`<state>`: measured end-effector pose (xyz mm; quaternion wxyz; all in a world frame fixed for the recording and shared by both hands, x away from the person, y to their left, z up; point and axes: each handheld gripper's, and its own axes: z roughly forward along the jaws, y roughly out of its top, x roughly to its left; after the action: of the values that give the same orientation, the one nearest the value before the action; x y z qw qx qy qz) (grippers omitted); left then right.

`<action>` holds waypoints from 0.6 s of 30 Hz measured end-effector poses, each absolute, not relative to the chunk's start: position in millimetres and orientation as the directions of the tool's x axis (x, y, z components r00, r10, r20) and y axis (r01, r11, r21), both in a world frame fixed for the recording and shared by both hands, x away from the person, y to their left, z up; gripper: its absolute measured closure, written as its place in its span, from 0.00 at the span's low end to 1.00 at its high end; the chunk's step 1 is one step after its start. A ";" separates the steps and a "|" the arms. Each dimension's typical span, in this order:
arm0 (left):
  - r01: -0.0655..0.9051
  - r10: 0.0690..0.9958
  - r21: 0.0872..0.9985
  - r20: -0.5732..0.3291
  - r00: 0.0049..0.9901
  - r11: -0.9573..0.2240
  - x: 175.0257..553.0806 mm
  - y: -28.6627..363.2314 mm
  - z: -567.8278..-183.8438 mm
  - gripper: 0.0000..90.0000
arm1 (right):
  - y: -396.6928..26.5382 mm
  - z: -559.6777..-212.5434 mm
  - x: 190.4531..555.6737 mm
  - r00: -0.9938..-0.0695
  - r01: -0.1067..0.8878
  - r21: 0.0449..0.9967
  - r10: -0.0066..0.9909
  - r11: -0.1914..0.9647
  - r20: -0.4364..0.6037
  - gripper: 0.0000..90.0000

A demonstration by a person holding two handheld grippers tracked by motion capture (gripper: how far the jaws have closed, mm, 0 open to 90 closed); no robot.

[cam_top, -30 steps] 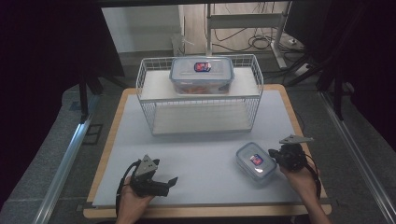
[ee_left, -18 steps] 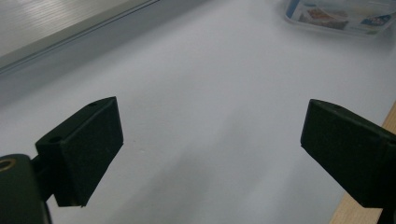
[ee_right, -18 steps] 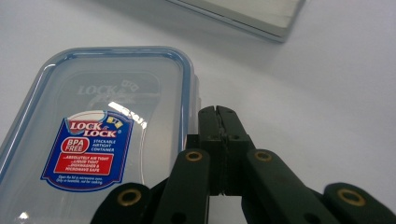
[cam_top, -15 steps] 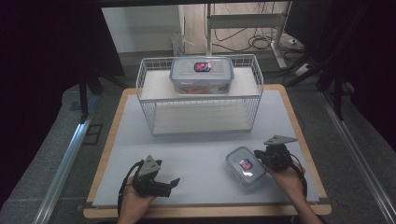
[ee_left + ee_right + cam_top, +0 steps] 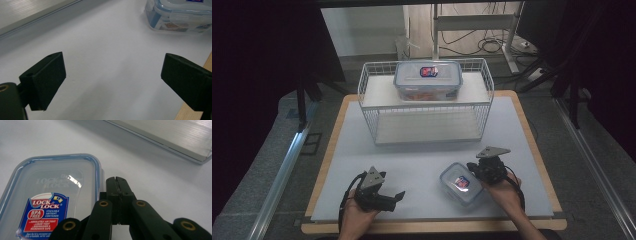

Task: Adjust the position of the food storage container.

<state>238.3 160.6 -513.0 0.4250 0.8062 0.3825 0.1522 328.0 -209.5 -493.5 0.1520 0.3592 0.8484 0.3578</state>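
Right gripper view: right tongs (image 5: pixel 117 180) pressed together beside the small container (image 5: pixel 47 202), its near edge cropped.

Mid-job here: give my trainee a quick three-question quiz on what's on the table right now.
1. True or false: the right gripper is shut beside the small container.
2. Where does the large container sit? A) on top of the wire rack B) on the mat in front of it
3. Fill in: the left gripper's jaws are ___.

Key: 1 true; 2 A; 3 open.
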 end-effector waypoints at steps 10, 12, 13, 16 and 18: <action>0.491 0.751 0.808 -0.094 0.653 -0.326 237.8 164.3 -512.2 0.07 | -216.9 -478.8 296.2 -0.737 0.495 0.732 0.672 0.467 0.069 0.99; 0.490 0.752 0.808 -0.091 0.653 -0.328 237.3 164.1 -511.8 0.07 | -214.5 -478.9 286.8 -0.751 0.495 0.730 0.655 0.472 0.086 0.99; 0.490 0.752 0.808 -0.091 0.653 -0.328 237.3 164.1 -511.8 0.07 | -213.4 -478.6 283.1 -0.757 0.493 0.729 0.647 0.475 0.091 0.99; 0.490 0.751 0.807 -0.091 0.653 -0.329 237.4 163.7 -512.0 0.07 | -208.3 -477.0 266.8 -0.784 0.478 0.731 0.612 0.487 0.105 0.99; 0.491 0.751 0.806 -0.091 0.654 -0.330 237.7 163.6 -512.4 0.07 | -203.8 -477.5 257.4 -0.801 0.467 0.731 0.589 0.497 0.112 0.99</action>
<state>237.7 163.6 -512.4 0.4300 0.8014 0.3875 0.1510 257.4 -203.8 -477.5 0.0764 0.3064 0.8617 0.3972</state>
